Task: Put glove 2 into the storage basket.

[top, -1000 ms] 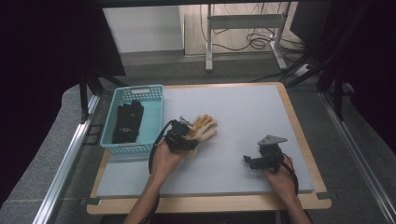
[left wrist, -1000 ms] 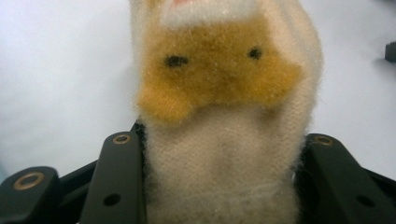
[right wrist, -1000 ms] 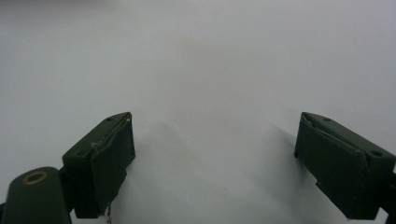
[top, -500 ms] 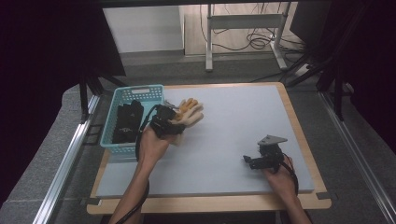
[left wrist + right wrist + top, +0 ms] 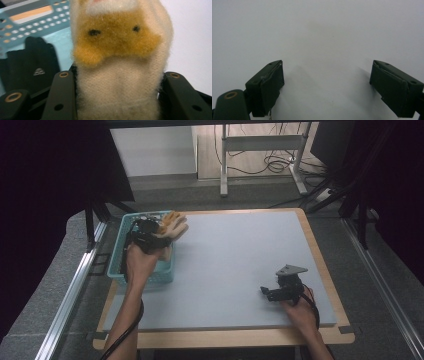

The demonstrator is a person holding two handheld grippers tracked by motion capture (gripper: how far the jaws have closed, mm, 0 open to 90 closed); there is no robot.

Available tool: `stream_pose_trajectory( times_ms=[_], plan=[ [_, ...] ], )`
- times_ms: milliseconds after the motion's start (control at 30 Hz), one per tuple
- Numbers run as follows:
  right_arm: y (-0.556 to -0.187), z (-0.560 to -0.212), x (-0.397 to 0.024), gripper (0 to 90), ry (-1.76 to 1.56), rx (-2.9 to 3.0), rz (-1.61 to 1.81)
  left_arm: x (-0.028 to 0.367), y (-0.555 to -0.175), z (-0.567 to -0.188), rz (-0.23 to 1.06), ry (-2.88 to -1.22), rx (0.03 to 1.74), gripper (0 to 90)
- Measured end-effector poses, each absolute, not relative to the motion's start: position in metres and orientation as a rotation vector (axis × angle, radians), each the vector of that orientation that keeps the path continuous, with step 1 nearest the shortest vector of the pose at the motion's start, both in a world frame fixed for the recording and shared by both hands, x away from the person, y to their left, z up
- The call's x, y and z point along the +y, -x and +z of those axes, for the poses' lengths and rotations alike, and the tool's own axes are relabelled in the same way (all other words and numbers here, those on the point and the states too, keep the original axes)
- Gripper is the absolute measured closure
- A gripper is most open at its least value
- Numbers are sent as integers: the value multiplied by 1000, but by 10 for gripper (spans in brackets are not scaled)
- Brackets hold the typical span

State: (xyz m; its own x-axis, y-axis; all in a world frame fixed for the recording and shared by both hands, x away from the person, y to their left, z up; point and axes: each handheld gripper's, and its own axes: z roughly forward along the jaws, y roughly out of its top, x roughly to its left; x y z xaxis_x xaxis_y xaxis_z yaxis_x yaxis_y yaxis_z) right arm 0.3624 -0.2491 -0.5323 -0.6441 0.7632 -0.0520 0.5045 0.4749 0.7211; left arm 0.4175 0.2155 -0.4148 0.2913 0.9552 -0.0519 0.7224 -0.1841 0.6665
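I have the left hand-held gripper [image 5: 156, 234] pinching a fuzzy cream-and-tan glove [image 5: 117, 57] by its cuff end, both jaws pressed against the knit on either side, and I am holding it in the air above the turquoise plastic basket [image 5: 165, 272] at the left edge of the counter [image 5: 240, 255]. My guess at the step in hand is dropping this glove into the basket, where a black glove [image 5: 30, 66] already lies on the bottom. The next move, as I judge it, calls for bringing the glove lower over the basket's open middle and then parting the jaws so it falls inside the walls rather than draping over the rim. My right hand-held gripper [image 5: 280, 290] rests low near the counter's right front, jaws spread wide over bare grey surface, holding nothing. By my count: two gloves, one basket, two grippers.
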Motion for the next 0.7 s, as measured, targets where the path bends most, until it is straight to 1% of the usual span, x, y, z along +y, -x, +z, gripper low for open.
stream_pose_trajectory(
  times_ms=[200, 333, 533, 700],
  plan=[
    [-362, -532, -249, 117, -1064, 2359, 973, 242, -427, -428, 519, -1944, 1602, 503],
    [-362, -532, -249, 117, -1065, 2359, 974, 251, -435, -441, 499, -1976, 1658, 499],
    [-362, -532, -249, 117, -1065, 2359, 974, 255, -452, -458, 455, -2009, 1725, 492],
    [-362, -532, -249, 117, -1065, 2359, 974, 249, -467, -468, 423, -2051, 1756, 486]
  ],
)
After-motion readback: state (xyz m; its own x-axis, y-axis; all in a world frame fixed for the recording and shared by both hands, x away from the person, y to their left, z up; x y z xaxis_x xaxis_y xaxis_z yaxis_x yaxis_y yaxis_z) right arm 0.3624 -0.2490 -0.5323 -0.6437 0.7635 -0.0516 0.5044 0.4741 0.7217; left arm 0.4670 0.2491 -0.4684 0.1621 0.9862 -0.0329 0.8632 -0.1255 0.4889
